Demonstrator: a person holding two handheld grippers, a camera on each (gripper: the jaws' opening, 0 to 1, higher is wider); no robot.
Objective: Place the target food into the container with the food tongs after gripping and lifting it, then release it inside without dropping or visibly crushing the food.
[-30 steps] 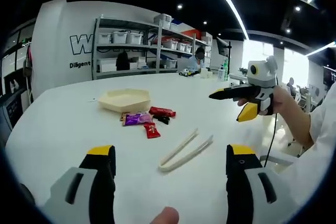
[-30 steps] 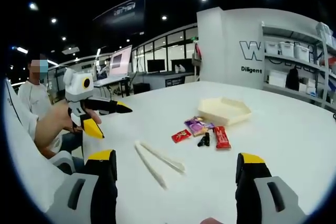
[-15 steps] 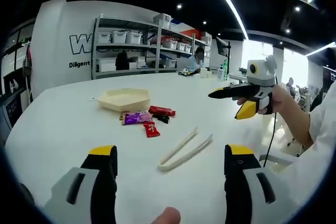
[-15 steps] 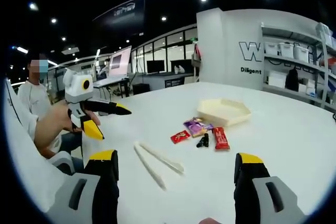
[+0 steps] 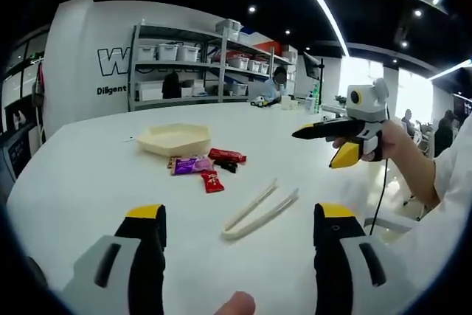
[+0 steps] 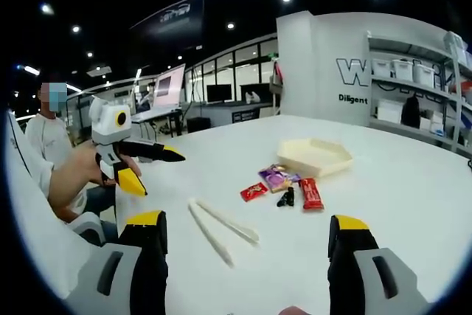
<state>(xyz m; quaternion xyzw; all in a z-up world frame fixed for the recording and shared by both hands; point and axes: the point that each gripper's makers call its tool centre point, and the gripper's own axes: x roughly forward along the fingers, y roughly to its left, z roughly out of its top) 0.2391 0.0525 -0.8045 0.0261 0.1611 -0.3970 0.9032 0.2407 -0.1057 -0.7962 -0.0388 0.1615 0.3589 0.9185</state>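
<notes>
The snacks sit in a small cluster on the white table (image 5: 81, 167): a purple packet (image 5: 192, 165), a long red packet (image 5: 228, 156), a small red packet (image 5: 212, 181) and a small dark piece (image 5: 228, 167). In your left gripper view the cluster lies at about 11 o'clock from the picture's middle. None of it is gripped; all of it rests on the table.

Just beyond the snacks, toward 12 o'clock, stands the cream hexagonal container (image 5: 175, 140), apart from them and with nothing visible inside. The cream food tongs (image 5: 262, 211) lie flat on the table nearer to you, at about 5 o'clock from the cluster, arms spread in a narrow V.

Your left gripper (image 5: 236, 219) hangs above the table edge with its jaws spread wide and nothing between them. Your right gripper (image 6: 243, 225) is likewise wide open and holds nothing; in its view the tongs (image 6: 220, 228) lie just ahead and the container (image 6: 316, 156) at 1 o'clock.

Behind the table stand shelves (image 5: 199, 60) with bins.
</notes>
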